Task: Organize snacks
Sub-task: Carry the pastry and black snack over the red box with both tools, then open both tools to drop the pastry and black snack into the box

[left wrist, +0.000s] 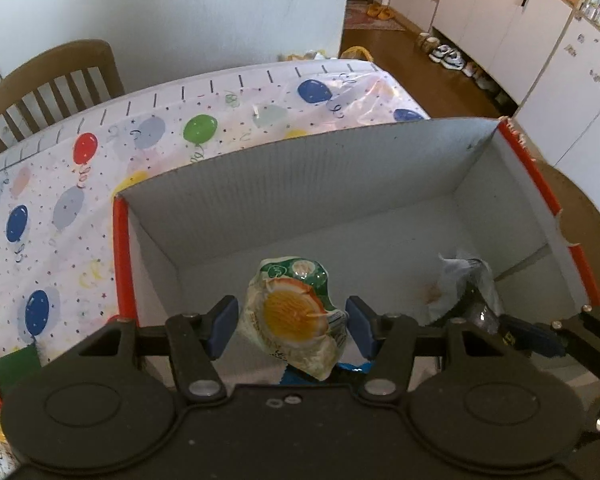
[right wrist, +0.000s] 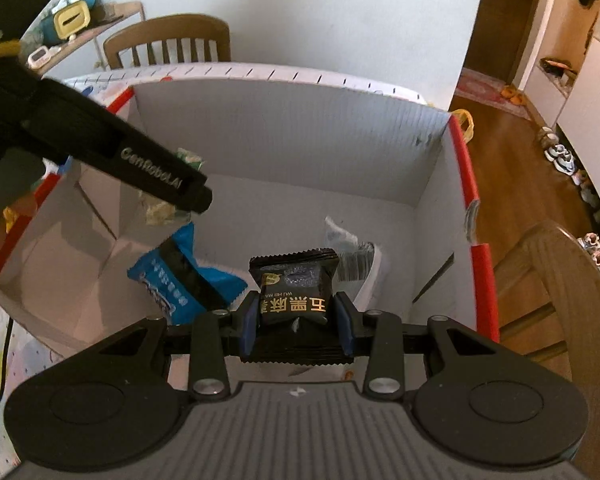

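Both grippers hang over the open box [left wrist: 300, 168], which serves as the landmark here; the left gripper [left wrist: 292, 326] is clenched on a green and yellow snack pouch [left wrist: 296, 312], its blue pads pressing the pouch's sides, and the pouch hangs above the box floor near the front wall; the right gripper [right wrist: 296, 320] is clamped on a black sesame packet [right wrist: 294, 284], held by its lower half with the top standing free, also inside the box mouth and toward the front; already on the box floor lie a blue packet [right wrist: 180, 276], left of centre, and a silver-grey packet [right wrist: 348, 248], right of centre, so the box is partly filled; the step in hand looks like setting both held snacks down inside; to do it well, each gripper should sink until its snack is close to the box floor before the jaws part, since a drop from height could let a light pouch tumble or land on edge; the pouch would best go into the bare patch toward the box's back left, clear of the blue packet, and the black packet into the gap between the blue and the silver ones; the two grippers sit close together over the box, so letting go one at a time and lifting straight out should keep them from knocking each other or the box walls.
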`<state>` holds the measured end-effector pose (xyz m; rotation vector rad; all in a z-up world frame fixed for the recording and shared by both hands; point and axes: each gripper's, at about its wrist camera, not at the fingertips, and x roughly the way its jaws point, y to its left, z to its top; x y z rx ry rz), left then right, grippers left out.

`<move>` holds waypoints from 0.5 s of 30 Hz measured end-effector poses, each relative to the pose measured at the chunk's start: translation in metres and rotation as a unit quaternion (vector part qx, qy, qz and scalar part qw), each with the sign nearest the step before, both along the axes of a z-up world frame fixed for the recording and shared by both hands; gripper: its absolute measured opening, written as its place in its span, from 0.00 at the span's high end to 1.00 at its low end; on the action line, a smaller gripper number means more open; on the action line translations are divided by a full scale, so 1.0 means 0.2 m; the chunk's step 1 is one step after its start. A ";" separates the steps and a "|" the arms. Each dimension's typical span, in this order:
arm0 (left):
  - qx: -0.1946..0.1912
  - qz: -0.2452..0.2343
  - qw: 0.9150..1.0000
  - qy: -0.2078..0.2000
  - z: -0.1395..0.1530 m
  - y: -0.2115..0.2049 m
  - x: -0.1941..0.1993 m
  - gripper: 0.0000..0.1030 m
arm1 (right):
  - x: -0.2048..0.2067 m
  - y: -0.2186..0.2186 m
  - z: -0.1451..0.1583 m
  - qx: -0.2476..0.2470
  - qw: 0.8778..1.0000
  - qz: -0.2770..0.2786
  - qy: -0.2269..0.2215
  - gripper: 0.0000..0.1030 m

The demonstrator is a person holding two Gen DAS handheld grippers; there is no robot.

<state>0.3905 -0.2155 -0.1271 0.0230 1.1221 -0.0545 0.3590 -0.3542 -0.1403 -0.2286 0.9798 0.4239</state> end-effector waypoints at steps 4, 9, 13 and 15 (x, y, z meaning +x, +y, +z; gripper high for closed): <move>0.001 -0.011 1.000 0.007 -0.02 -0.03 0.00 0.44 | 0.00 0.01 -0.01 0.001 1.000 0.002 0.005 0.62; 0.019 -0.013 1.000 0.019 -0.06 -0.05 -0.02 0.43 | 0.02 0.01 -0.02 0.003 1.000 0.005 0.008 0.61; 0.022 -0.015 0.999 0.026 -0.06 -0.06 -0.03 0.40 | 0.01 0.00 0.00 0.011 1.000 0.004 0.014 0.61; 0.024 -0.017 0.999 0.029 -0.07 -0.06 -0.03 0.40 | 0.01 -0.01 0.00 0.014 1.000 0.004 0.016 0.61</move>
